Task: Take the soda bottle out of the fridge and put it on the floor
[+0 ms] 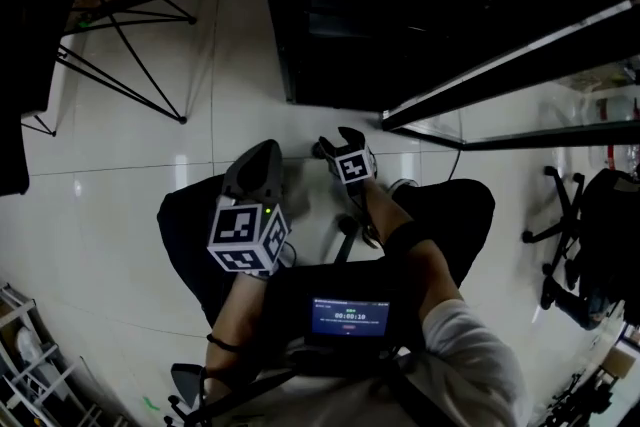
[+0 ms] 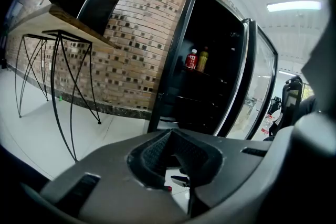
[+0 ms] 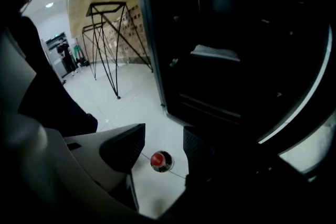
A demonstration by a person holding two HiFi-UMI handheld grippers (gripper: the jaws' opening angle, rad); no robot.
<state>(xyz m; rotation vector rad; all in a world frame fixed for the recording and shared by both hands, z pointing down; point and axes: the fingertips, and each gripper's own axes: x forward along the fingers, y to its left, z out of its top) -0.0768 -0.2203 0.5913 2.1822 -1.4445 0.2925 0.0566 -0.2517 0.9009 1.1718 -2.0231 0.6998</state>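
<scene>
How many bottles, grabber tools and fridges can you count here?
Bottles: 3 (red-labelled bottle and yellow bottle inside the fridge, red-capped bottle standing on the floor)
Grippers: 2 (left gripper, right gripper)
Fridge: 1
Total: 6

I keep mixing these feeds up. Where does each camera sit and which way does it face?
Head view: on the head, facing steeply down at the floor; forearms, legs, left gripper and right gripper show.
Left gripper view: on that gripper, facing the open fridge and brick wall; shut jaws show.
Right gripper view: on that gripper, facing down at the bottle between open jaws.
Shared: both gripper views show the fridge.
</scene>
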